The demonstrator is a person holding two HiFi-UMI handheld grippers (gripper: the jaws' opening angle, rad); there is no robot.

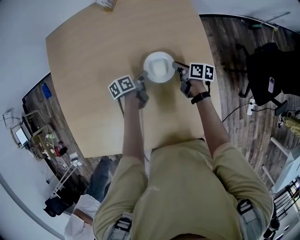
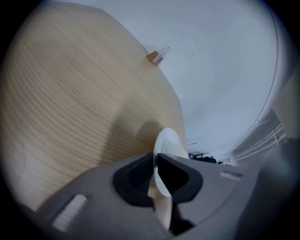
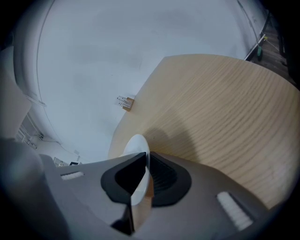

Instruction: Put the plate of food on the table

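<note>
A round white plate (image 1: 159, 67) with pale food hangs just above the wooden table (image 1: 93, 61), near its middle. My left gripper (image 1: 142, 79) is shut on the plate's left rim and my right gripper (image 1: 176, 66) is shut on its right rim. In the left gripper view the plate (image 2: 168, 143) stands edge-on between the dark pads of the left gripper (image 2: 154, 165). The right gripper view shows the plate (image 3: 137, 146) clamped the same way in the right gripper (image 3: 146, 165). A shadow lies on the wood beneath the plate.
A small brown and white box (image 1: 106, 3) sits at the table's far edge, also seen as the box (image 2: 156, 56) and the box (image 3: 125, 101) in the gripper views. A black chair (image 1: 269, 75) stands on the dark wood floor to the right. Clutter lies on the floor at the left (image 1: 44, 143).
</note>
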